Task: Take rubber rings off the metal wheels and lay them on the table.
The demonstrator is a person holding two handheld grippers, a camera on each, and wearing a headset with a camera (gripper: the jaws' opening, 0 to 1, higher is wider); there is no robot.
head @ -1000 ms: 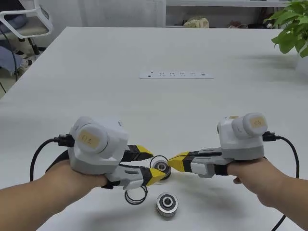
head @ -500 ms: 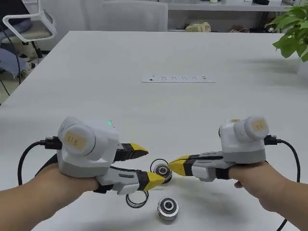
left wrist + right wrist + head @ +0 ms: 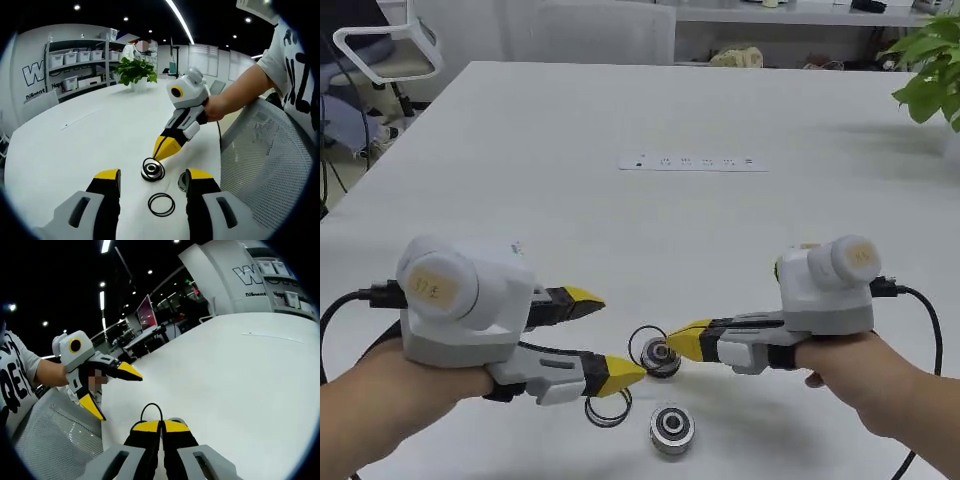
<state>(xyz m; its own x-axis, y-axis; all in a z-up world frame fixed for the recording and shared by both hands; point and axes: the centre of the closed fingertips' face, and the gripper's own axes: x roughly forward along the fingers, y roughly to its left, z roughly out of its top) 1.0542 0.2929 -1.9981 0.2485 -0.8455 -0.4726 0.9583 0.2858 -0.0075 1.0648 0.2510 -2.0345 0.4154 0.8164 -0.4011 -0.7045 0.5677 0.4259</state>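
Note:
A small metal wheel [image 3: 658, 356] stands on the white table [image 3: 620, 220] between the two grippers. A black rubber ring [image 3: 641, 342] hangs loose off its side, and my right gripper [image 3: 682, 340] is shut on it; in the right gripper view the ring [image 3: 151, 409] loops up from the shut tips [image 3: 160, 426]. My left gripper [image 3: 603, 333] stands open just left of the wheel, touching nothing. In the left gripper view the wheel [image 3: 152, 170] lies ahead of the open jaws, with the right gripper [image 3: 164, 148] at it. Loose black rings [image 3: 608, 405] and a second wheel [image 3: 672, 425] lie nearer me.
A white power strip [image 3: 693, 162] lies flat at the table's middle. A green plant [image 3: 930, 70] stands at the far right and an office chair [image 3: 380, 50] beyond the far left corner. A mesh chair back [image 3: 270, 150] is behind the right arm.
My left gripper has drawn back to the left, away from the wheel, with its jaws spread wider. The right gripper has stayed at the wheel with the ring.

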